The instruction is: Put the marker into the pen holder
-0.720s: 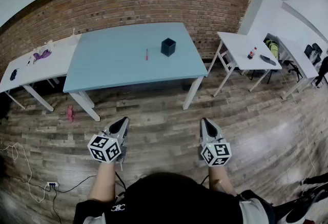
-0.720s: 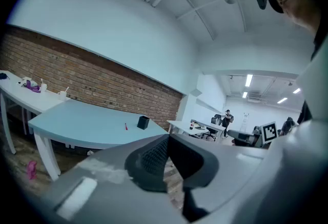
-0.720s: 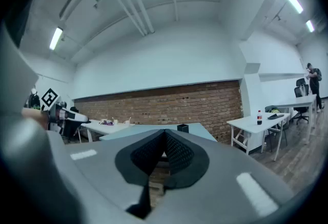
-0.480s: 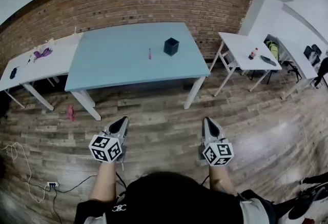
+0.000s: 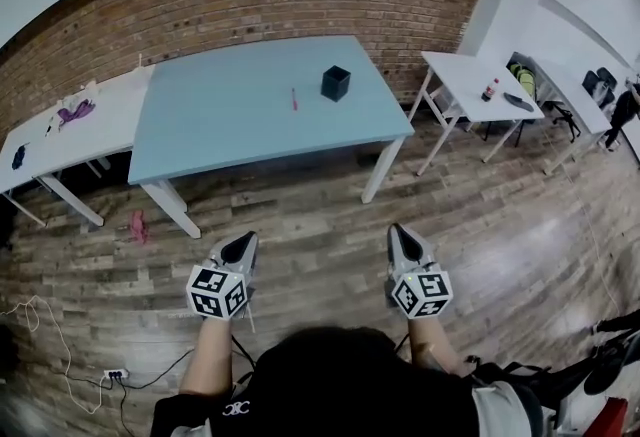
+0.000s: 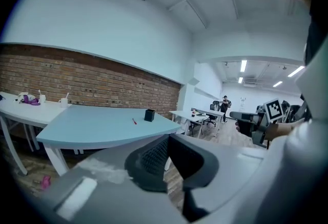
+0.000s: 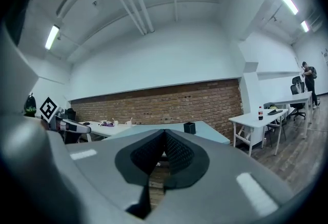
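Observation:
A red marker (image 5: 294, 99) lies on the light-blue table (image 5: 230, 120), just left of a dark square pen holder (image 5: 336, 83). Both are far ahead of me across the wooden floor. The left gripper view shows the marker (image 6: 134, 121) and holder (image 6: 149, 115) small in the distance. In the right gripper view only the holder (image 7: 189, 127) shows. My left gripper (image 5: 241, 246) and right gripper (image 5: 403, 241) hang low over the floor, well short of the table, both shut with nothing in them.
A white table (image 5: 60, 130) with small items adjoins the blue one on the left. Another white table (image 5: 480, 85) with a bottle stands to the right. A pink object (image 5: 137, 225) lies on the floor near the table leg. Cables (image 5: 40, 315) trail at the lower left.
The view has shifted slightly and the table sits a little nearer. Both grippers stay low, shut, and side by side.

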Available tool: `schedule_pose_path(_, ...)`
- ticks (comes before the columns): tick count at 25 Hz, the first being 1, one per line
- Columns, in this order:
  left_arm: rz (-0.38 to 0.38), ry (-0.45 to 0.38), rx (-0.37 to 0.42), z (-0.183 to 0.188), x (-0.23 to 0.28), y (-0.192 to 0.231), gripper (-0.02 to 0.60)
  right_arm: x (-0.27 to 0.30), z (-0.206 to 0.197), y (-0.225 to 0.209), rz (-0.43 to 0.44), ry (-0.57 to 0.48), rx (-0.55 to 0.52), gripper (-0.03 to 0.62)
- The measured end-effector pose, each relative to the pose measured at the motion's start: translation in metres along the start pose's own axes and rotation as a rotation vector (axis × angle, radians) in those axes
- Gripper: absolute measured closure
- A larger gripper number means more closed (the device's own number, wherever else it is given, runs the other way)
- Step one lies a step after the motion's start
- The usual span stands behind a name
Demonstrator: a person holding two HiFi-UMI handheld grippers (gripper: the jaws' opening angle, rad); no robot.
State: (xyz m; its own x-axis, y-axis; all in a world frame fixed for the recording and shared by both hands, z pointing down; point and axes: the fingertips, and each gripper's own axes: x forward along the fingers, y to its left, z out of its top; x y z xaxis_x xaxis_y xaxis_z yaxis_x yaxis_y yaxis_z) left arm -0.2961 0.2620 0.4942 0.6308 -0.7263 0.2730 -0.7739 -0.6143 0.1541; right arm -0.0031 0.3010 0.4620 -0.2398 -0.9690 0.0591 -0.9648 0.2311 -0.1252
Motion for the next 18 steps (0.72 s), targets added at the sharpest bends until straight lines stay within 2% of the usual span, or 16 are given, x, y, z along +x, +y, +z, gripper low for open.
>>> schedule_pose_path(10, -0.028, -0.009, -0.024, -0.007, 0.005, 0.027, 0.575, 0.009, 0.002, 0.021, -0.015, 0.004, -0.033, 0.588)
schedule_pose_path(18, 0.002, -0.032, 0.036, 0.002, 0.018, 0.05, 0.575, 0.049, 0.0, 0.022, 0.027, 0.0, -0.064, 0.588)
